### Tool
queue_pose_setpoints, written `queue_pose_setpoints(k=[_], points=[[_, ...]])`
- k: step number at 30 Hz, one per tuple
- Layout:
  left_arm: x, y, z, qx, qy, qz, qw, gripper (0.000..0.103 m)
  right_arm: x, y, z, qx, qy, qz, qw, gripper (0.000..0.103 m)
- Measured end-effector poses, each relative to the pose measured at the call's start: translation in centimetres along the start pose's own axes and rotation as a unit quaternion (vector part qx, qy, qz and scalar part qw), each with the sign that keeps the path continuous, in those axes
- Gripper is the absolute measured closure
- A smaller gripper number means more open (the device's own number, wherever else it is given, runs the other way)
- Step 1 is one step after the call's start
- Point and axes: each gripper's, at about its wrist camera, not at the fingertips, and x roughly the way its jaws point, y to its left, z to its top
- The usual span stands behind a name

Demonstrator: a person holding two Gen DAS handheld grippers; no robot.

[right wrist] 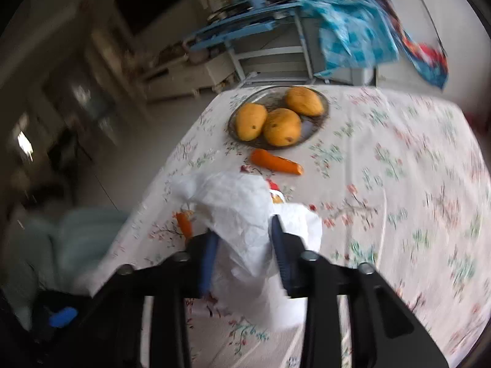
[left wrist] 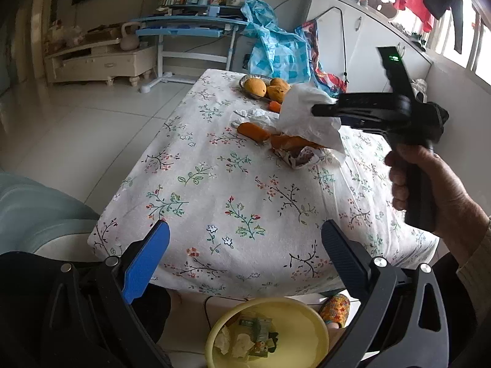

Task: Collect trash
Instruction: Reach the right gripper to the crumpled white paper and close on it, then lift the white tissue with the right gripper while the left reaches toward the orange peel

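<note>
A large crumpled white paper (left wrist: 300, 113) (right wrist: 239, 211) hangs above the flowered tablecloth (left wrist: 245, 190), and my right gripper (left wrist: 316, 110) (right wrist: 244, 230) is shut on it, held by a person's hand (left wrist: 429, 184). Under the paper lie a crumpled printed wrapper (left wrist: 299, 156), two carrots (left wrist: 253, 132) and a small white tissue (left wrist: 254, 115). My left gripper (left wrist: 245, 227) stands open and empty over the table's near edge. Below it on the floor, a yellow basin (left wrist: 300, 328) holds several scraps of paper and wrappers.
A metal plate (right wrist: 233, 128) with three mangoes (right wrist: 280, 127) sits at the table's far end, another carrot (right wrist: 276, 162) lying beside it. A blue checked bag (left wrist: 276, 52) stands behind. A pale green seat (left wrist: 36, 208) is left of the table, a patterned slipper (left wrist: 336, 308) beside the basin.
</note>
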Motion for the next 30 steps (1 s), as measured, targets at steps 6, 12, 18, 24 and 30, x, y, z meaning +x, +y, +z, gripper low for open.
queue_pose_setpoints(k=[6,12,18,24,30], points=[[0.0,-0.1,-0.2,0.008,0.003,0.003,1.0000,0.007,-2.4,-3.5,-2.1,0.086,-0.010,0.014,0.996,0.067],[0.3,-0.4,-0.3,0.013,0.006,0.002,0.9999,0.007,-4.2,-6.0,-3.1,0.119,-0.016,-0.074,0.990,0.045],[0.3,-0.5,-0.3,0.015,0.005,0.006,0.9999,0.007,-4.8,-7.0,-3.4,0.135,-0.036,-0.077,0.987,0.077],[0.1,0.0,0.1,0.011,-0.001,0.010,0.9999,0.007,-6.9,-6.3,-3.7,0.097,-0.045,-0.104,0.989,0.084],[0.0,-0.3,3.6,0.038,-0.015,0.003,0.9992,0.007,-7.2,-6.3,-3.6,0.067,-0.030,-0.138,0.988,0.032]])
